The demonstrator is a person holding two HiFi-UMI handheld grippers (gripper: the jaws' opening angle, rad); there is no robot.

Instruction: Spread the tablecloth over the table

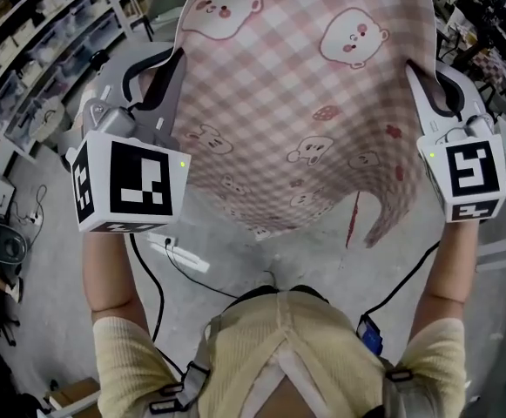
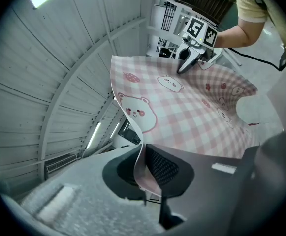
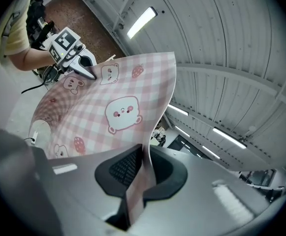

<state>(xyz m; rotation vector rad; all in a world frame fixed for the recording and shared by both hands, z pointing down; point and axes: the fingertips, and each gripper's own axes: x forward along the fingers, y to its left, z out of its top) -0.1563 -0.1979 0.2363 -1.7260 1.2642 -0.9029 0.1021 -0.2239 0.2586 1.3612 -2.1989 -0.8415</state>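
Gripping a pink-and-white checked tablecloth [image 1: 313,103] with the left gripper [image 1: 176,59] and the right gripper [image 1: 414,72], one at each upper corner.

Along the left gripper view: fingers [image 2: 170,167] pressed together on a thin fold of the cloth's edge. Fold pinched between the dark pads and curling up past the fingertips into the open sheet. Across the sheet from these fingers, the right gripper biting the far corner.

Along the right gripper view: fingers [image 3: 125,166] likewise clamped on a narrow strip of hem, running down between the pads and out below them. Beyond the fingertips, the sheet fanning out toward the left gripper at the opposite corner.

From the head view: cloth stretched in the air between the two sets of fingertips, printed with cartoon bears and strawberries. Spreading away ahead of the fingers, with the loose lower edge drooping between and below them, rippled and uneven. Raised well clear of the grey concrete floor [image 1: 235,268].

Behind the left fingers, toward the person, the left marker cube [image 1: 129,185]. Behind the right fingers, the right marker cube [image 1: 470,177]. A bare forearm trailing back from each cube to a cream shirt [image 1: 279,347].

Under the hanging edge, below the fingers: black cables [image 1: 152,286] and a white power strip [image 1: 183,255] on the floor. Outside the left fingers, storage shelving [image 1: 43,50].
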